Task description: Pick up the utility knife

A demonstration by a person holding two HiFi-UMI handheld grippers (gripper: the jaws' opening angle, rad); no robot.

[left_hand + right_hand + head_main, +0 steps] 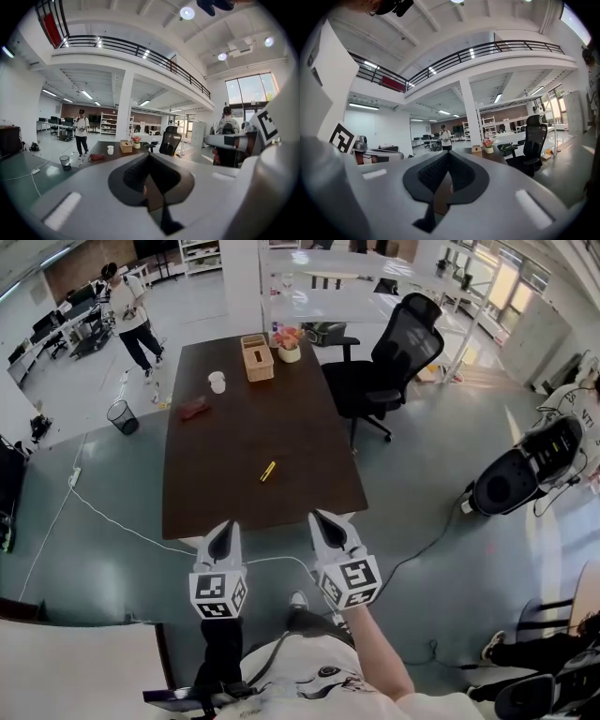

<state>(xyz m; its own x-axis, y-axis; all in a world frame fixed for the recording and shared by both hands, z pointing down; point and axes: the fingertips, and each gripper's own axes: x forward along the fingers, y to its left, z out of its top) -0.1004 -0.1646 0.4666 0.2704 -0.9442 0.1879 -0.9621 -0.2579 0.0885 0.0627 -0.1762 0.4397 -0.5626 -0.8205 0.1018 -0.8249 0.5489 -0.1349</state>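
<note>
Head view: slim yellow utility knife [268, 471] flat on dark brown rectangular table [225, 427], ahead of left gripper [223, 527] and right gripper [321, 518], well apart from both | Left gripper view: jaws pressed together, empty | Right gripper view: jaws pressed together, empty
</note>
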